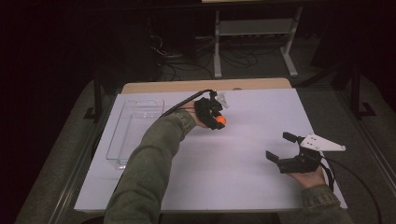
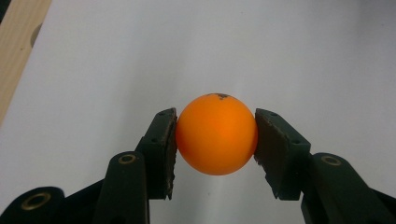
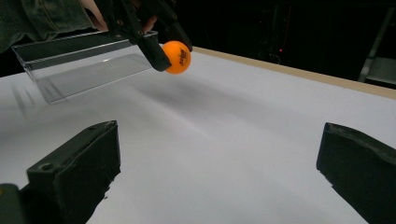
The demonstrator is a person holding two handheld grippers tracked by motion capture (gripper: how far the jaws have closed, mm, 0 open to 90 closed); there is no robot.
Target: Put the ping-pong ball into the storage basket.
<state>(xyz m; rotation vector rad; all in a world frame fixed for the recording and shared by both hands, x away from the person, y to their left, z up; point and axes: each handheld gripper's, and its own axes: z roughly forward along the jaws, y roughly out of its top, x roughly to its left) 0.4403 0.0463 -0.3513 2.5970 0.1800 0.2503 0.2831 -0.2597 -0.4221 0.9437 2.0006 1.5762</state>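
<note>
Orange ball (image 2: 216, 134) is pinched by the left hand-held gripper (image 1: 219, 121), above the table (image 1: 243, 140), right of the clear tray (image 1: 135, 128). The right hand-held gripper (image 1: 279, 145) is held spread at near right, nothing between its jaws.

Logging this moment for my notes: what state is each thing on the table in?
Orange ball: clamped between the left gripper's pads, off the table.
Left gripper: shut on the ball.
Right gripper: open, holding nothing.
Clear tray: empty, resting flat on the white table.
</note>
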